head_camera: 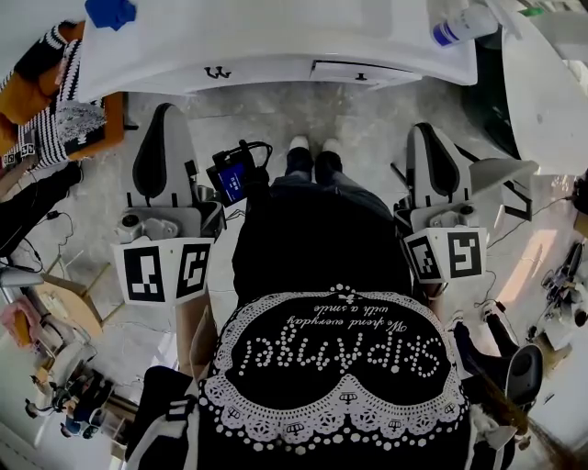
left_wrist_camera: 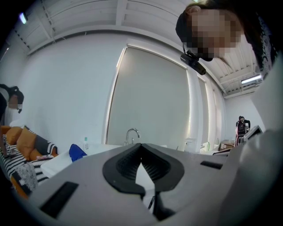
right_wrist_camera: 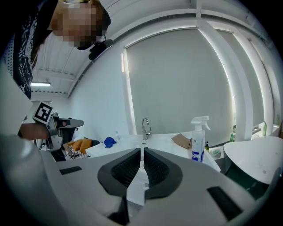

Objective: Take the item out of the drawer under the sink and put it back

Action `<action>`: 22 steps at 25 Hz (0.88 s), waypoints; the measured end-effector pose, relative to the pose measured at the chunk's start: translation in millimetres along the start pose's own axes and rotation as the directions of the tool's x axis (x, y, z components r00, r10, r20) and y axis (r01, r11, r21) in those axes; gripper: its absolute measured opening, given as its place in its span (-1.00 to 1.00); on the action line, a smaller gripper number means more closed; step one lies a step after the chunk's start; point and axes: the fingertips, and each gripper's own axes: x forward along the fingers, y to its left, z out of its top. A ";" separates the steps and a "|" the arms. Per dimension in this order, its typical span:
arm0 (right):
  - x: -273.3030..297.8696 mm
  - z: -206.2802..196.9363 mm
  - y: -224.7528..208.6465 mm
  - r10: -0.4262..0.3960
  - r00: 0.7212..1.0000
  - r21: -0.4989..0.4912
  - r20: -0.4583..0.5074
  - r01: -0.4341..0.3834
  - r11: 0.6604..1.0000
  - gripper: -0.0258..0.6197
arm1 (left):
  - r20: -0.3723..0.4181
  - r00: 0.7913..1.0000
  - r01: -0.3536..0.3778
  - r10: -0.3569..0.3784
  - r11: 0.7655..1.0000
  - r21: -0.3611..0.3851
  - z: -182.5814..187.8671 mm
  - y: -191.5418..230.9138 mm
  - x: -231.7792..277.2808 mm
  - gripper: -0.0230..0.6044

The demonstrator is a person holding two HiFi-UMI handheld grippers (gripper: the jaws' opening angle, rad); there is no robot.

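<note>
The white sink unit point(head_camera: 276, 46) stands in front of me. Under its counter are two drawer fronts, each with a small dark handle: the left one point(head_camera: 218, 72) and the right one point(head_camera: 360, 73), which looks slightly ajar. No item from a drawer shows. My left gripper point(head_camera: 166, 112) and right gripper point(head_camera: 429, 130) hang low on either side of my legs, well short of the unit. In the left gripper view the left gripper point(left_wrist_camera: 141, 145) has its ribbed pads meeting at the tips with nothing between them. The right gripper point(right_wrist_camera: 142, 151) is likewise shut and empty.
On the counter lie a blue cloth point(head_camera: 110, 12), a spray bottle point(head_camera: 464, 25) and a cardboard piece point(right_wrist_camera: 181, 140), with the faucet point(right_wrist_camera: 145, 128) behind. A round white table point(head_camera: 542, 83) stands at the right. Striped and orange cushions point(head_camera: 55, 92) lie at the left.
</note>
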 end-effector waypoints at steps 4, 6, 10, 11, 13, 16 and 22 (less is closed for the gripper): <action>2.2 -6.8 -1.2 -0.009 0.999 -0.004 -0.032 0.008 1.000 -0.86 | -0.010 1.000 0.001 -0.001 1.000 -0.010 -3.2 -0.1 0.4 -0.91; 1.7 -8.2 -1.9 -0.013 0.999 -0.005 -0.041 0.013 1.000 -0.85 | -0.011 1.000 0.001 -0.002 1.000 -0.013 -3.0 -0.8 -0.3 -0.91; 0.4 -10.1 -3.6 -0.027 0.998 -0.013 -0.049 0.026 1.000 -0.85 | -0.010 1.000 0.001 -0.001 1.000 -0.014 -1.6 -0.8 -1.9 -0.91; 0.7 -10.1 -4.2 -0.030 0.998 -0.016 -0.049 0.029 0.999 -0.85 | -0.009 1.000 0.001 -0.001 1.000 -0.015 -1.7 -0.6 -1.5 -0.91; 1.6 -9.8 -5.3 -0.035 0.998 -0.021 -0.047 0.034 0.999 -0.85 | -0.009 1.000 0.003 -0.004 1.000 -0.018 -2.4 -0.3 -0.2 -0.91; 1.6 -10.2 -6.2 -0.040 0.998 -0.036 -0.042 0.039 0.999 -0.85 | -0.006 1.000 0.007 -0.007 1.000 -0.021 -3.1 -1.0 0.3 -0.91; 4.4 -20.9 3.2 0.020 0.997 -0.086 -0.071 -0.026 0.996 -0.74 | -0.010 0.999 0.033 -0.033 0.999 -0.040 -6.6 -10.4 -5.0 -0.91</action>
